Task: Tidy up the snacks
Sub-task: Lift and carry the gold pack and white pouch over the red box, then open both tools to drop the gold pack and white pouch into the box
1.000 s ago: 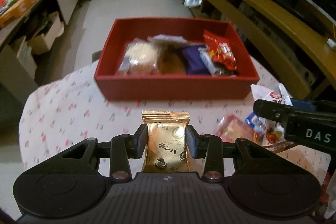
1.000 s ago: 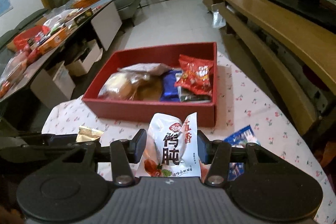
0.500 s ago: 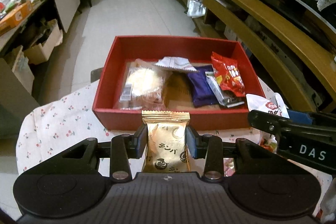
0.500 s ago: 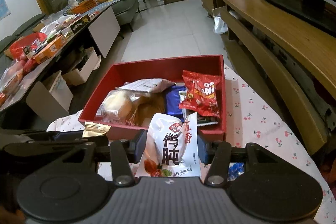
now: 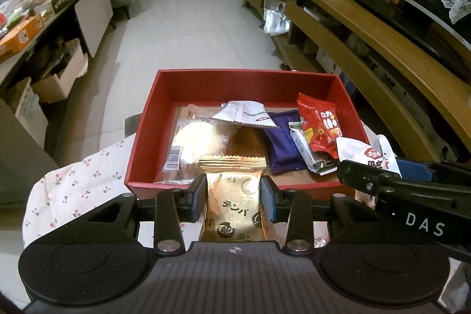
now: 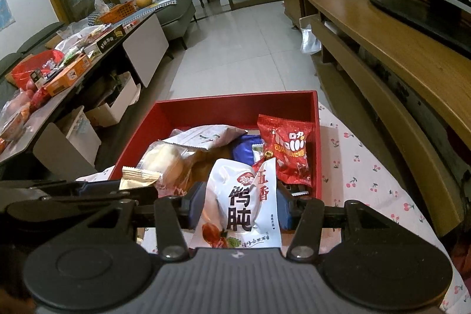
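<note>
Left wrist view: left gripper (image 5: 232, 197) clamped on gold packet (image 5: 232, 208), held above near wall of red box (image 5: 153, 137); box holds red packet (image 5: 322, 125), purple packet (image 5: 284, 143). Right wrist view: right gripper (image 6: 240, 206) clamped on white pouch (image 6: 244, 205), above near edge of box on cherry-print cloth (image 6: 362, 181).
</note>
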{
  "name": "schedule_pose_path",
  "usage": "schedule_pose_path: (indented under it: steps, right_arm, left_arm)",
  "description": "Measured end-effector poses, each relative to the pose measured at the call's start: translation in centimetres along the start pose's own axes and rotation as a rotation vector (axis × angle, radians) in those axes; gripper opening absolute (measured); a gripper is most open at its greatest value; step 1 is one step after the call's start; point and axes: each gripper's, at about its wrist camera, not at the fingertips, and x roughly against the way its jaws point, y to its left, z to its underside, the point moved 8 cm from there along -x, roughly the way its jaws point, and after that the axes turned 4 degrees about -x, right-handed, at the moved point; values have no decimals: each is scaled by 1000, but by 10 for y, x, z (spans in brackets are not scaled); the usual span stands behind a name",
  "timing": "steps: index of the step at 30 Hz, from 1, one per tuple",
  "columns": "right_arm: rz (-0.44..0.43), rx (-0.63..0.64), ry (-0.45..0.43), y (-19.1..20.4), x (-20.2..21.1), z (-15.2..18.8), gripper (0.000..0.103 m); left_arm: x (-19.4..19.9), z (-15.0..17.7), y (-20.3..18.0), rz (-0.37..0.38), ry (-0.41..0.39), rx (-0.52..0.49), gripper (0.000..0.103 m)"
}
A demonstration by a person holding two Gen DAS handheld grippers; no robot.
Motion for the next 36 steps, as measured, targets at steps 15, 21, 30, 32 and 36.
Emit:
schedule_pose_path:
  steps: [15,21,30,32,36]
  right_arm:
    - [0,3,-2,2,-11,-8,55]
    - [11,2,-1,-2,-18,-12,55]
    - [24,-4,7,-7,-24,-13,56]
    - [32,-9,6,-8,-31,-16,56]
    - [46,-16,15,-11,-48,-19,56]
  left_arm:
    - [-7,-13,-2,2,-9,5,42]
    - [-16,-14,-2,1,4,4,44]
    - [-24,-7,-2,10,39,29,48]
    - [-25,-6,-3,7,39,24,50]
    - [-28,-5,-2,5,47,26,52]
